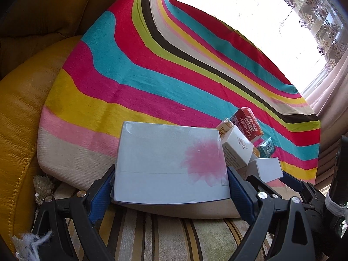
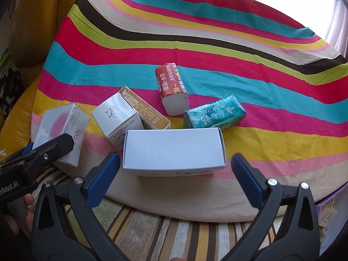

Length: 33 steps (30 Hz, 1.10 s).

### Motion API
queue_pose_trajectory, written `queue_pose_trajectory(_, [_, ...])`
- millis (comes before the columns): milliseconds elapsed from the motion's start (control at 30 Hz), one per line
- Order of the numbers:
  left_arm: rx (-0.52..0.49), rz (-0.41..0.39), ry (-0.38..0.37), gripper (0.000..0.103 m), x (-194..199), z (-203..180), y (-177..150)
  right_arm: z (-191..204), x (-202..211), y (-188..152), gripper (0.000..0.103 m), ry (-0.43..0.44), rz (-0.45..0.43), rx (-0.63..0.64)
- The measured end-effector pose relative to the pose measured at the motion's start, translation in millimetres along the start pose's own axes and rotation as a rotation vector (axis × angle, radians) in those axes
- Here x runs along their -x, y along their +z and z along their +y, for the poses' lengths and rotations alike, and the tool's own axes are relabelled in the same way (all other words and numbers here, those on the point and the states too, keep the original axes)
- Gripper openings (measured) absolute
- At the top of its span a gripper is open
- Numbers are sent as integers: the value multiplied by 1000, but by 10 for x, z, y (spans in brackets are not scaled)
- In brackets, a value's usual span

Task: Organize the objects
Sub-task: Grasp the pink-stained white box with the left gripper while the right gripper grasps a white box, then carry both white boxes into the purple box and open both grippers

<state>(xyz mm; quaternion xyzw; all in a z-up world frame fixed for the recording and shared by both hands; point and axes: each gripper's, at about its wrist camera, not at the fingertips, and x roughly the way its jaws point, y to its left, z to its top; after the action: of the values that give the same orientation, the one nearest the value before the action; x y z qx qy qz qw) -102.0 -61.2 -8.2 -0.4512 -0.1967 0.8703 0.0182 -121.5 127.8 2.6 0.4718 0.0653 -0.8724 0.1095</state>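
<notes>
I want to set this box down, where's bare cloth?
Free: the far striped cloth beyond the red pack, and the right side past the green pack. Crowded: near edge, around the white box and pink-stained box.

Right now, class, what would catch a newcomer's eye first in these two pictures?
The wavy striped cloth fills both views. Near its front edge lies a cluster of small boxes: a plain white box ahead of the open right gripper, and a white box with a pink blotch clamped in the left gripper.

Right gripper [image 2: 175, 165] jaws spread around plain white box [image 2: 174, 150], striped cloth [image 2: 217, 50] beneath
</notes>
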Motion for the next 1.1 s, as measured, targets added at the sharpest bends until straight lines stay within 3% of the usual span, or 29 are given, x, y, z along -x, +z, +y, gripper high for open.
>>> queue_pose_trajectory(100, [-20,-2,8,95,-20,-33,0,0,-51,-5,87,-1,15,2])
queue_pose_trajectory(467, [-89,-53,24,94,124,-221,-61,-112,175,-158,87,-1,-36,-26])
queue_pose_trajectory(1100, [-241,-51,-30,94,207,-1091,-404,-1004,732,-562,87,3,-115,-224])
